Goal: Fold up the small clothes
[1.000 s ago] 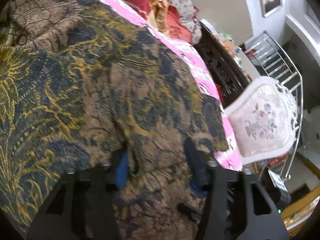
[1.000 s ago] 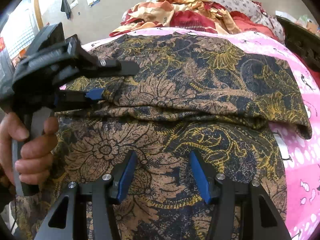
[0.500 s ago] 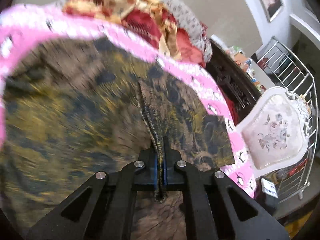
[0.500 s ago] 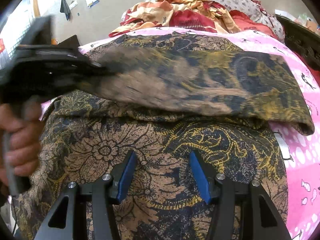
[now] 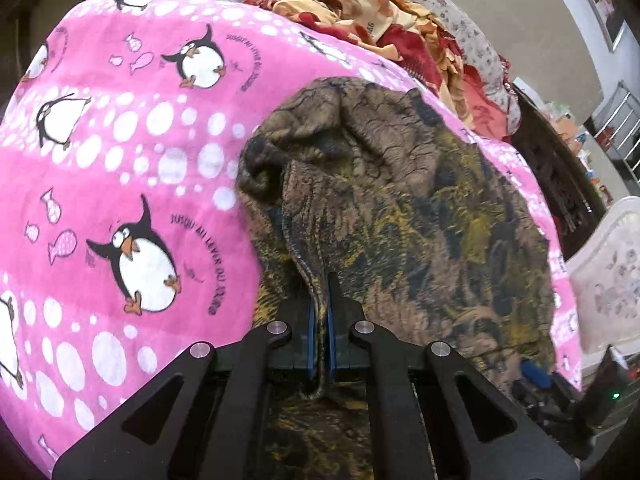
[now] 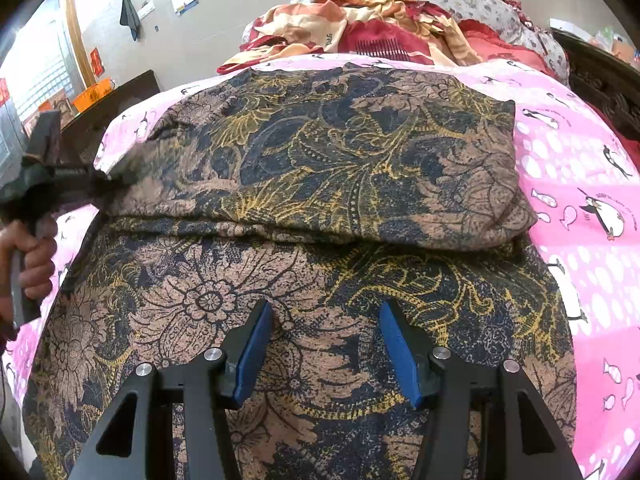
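The brown-and-gold patterned garment (image 6: 320,184) is lying spread on the pink penguin blanket (image 5: 120,168) that is covering the bed, its long axis running left to right across the right wrist view, with a folded upper layer sitting over the lower one. The left hand-held gripper (image 5: 319,344) is clenching the garment's left edge — a ridge of cloth is standing between its blue pads (image 5: 310,340) — so the garment is stretching away from it toward the right side of the bed. The right hand-held gripper (image 6: 326,352) is hovering released over the near layer, its jaws standing apart with nothing between them. I judge the left one is the nearer to the free edge, so the next fold is probably turning on carrying that edge across the long axis — toward the right side.
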Motion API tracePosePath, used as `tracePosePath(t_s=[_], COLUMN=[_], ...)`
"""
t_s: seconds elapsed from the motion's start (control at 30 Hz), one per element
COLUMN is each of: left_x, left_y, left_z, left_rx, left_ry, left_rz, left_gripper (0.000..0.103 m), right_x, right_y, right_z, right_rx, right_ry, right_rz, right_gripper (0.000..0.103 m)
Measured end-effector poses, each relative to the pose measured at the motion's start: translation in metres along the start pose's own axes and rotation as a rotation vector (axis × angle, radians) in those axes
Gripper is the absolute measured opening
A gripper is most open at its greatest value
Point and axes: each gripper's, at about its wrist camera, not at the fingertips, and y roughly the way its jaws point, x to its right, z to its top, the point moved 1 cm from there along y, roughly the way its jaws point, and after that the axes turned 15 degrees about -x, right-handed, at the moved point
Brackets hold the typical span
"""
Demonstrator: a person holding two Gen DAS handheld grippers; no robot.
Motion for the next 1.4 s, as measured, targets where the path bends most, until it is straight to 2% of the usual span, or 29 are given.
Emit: tracePosePath(t_s=[0.13, 0.17, 0.23, 0.27, 0.3, 0.33, 0.37, 0.4, 0.43, 0.5, 0.57, 0.6, 0.67, 0.7, 0.8, 0.87, 0.93, 1.03, 1.1, 1.13, 1.2, 1.23, 1.3, 1.33, 1.37, 1.4], left_x=[0.002, 0.006, 0.012, 0.018, 0.022, 0.026, 0.031, 0.036, 0.041, 0.056, 0.06, 0.057, 0.048, 0.045, 0.045, 0.04, 0.041, 0.045, 0.05, 0.049, 0.048, 0.048, 0.047, 0.047, 0.046, 0.046], left_y=[-0.004, -0.01, -0.024, -0.033, -0.043, -0.051, -0.059, -0.064, -0.065, -0.048, -0.021, -0.008, 0.014, 0.019, 0.022, 0.024, 0.024, 0.027, 0.03, 0.029, 0.03, 0.03, 0.03, 0.03, 0.03, 0.03], left_z=[-0.004, -0.002, -0.004, -0.004, -0.005, -0.006, -0.006, -0.006, -0.005, 0.005, 0.011, 0.012, 0.008, 0.003, -0.011, -0.01, -0.009, -0.008, -0.004, -0.004, -0.004, -0.005, -0.004, -0.004, -0.004, -0.004], left_rx=[-0.004, 0.01, 0.062, 0.108, 0.165, 0.213, 0.275, 0.323, 0.335, 0.264, 0.214, 0.177, 0.123, 0.128, 0.178, 0.166, 0.167, 0.163, 0.16, 0.16, 0.159, 0.159, 0.16, 0.161, 0.162, 0.162], left_ry=[0.001, 0.009, 0.032, 0.047, 0.051, 0.041, 0.025, 0.021, 0.02, 0.055, 0.055, 0.04, -0.005, 0.002, 0.042, 0.027, 0.018, 0.023, 0.021, 0.02, 0.02, 0.019, 0.016, 0.014, 0.012, 0.01], left_rz=[0.028, 0.06, 0.126, 0.181, 0.255, 0.314, 0.353, 0.358, 0.348, 0.285, 0.315, 0.324, 0.33, 0.329, 0.341, 0.324, 0.321, 0.343, 0.347, 0.345, 0.336, 0.335, 0.332, 0.331, 0.329, 0.326], left_gripper=[0.004, 0.005, 0.013, 0.022, 0.039, 0.048, 0.055, 0.055, 0.055, 0.055, 0.055, 0.055, 0.055, 0.055, 0.056, 0.056, 0.056, 0.057, 0.058, 0.058, 0.058, 0.058, 0.058, 0.058, 0.058, 0.058], right_x=[0.0, 0.0, 0.002, 0.004, 0.004, 0.004, 0.004, 0.006, 0.009, 0.019, 0.031, 0.037, 0.056, 0.074, 0.112, 0.107, 0.103, 0.098, 0.097, 0.101, 0.118, 0.122, 0.126, 0.122, 0.113, 0.103], right_y=[0.0, 0.0, -0.004, -0.01, -0.016, -0.024, -0.037, -0.05, -0.057, -0.062, -0.049, -0.039, -0.011, 0.006, 0.001, -0.005, -0.017, -0.036, -0.031, -0.016, 0.031, 0.033, 0.026, 0.021, 0.011, 0.001], right_z=[0.0, 0.0, 0.0, -0.001, 0.0, 0.002, 0.007, 0.015, 0.022, 0.046, 0.069, 0.076, 0.08, 0.076, 0.058, 0.06, 0.071, 0.101, 0.116, 0.125, 0.128, 0.125, 0.126, 0.127, 0.128, 0.128], right_rx=[-0.003, -0.009, -0.014, -0.021, -0.031, -0.019, 0.025, 0.076, 0.104, 0.129, 0.091, 0.072, 0.0, -0.073, -0.03, -0.046, -0.025, 0.09, 0.135, 0.111, -0.035, -0.006, -0.009, -0.023, -0.023, 0.0], right_ry=[0.001, 0.001, 0.013, 0.026, 0.023, 0.02, 0.018, 0.024, 0.039, 0.102, 0.112, 0.094, 0.052, 0.07, 0.122, 0.092, 0.11, 0.175, 0.172, 0.168, 0.187, 0.191, 0.226, 0.226, 0.216, 0.201], right_rz=[0.001, 0.012, 0.055, 0.106, 0.137, 0.145, 0.153, 0.138, 0.111, 0.064, 0.074, 0.039, -0.135, -0.18, -0.074, -0.101, -0.116, -0.08, -0.092, -0.115, -0.205, -0.185, -0.154, -0.175, -0.233, -0.268], right_gripper=[0.054, 0.055, 0.057, 0.057, 0.054, 0.052, 0.049, 0.034, 0.029, 0.027, 0.025, 0.024, 0.024, 0.019, 0.013, 0.013, 0.014, 0.016, 0.019, 0.021, 0.021, 0.021, 0.021, 0.021, 0.021, 0.021])
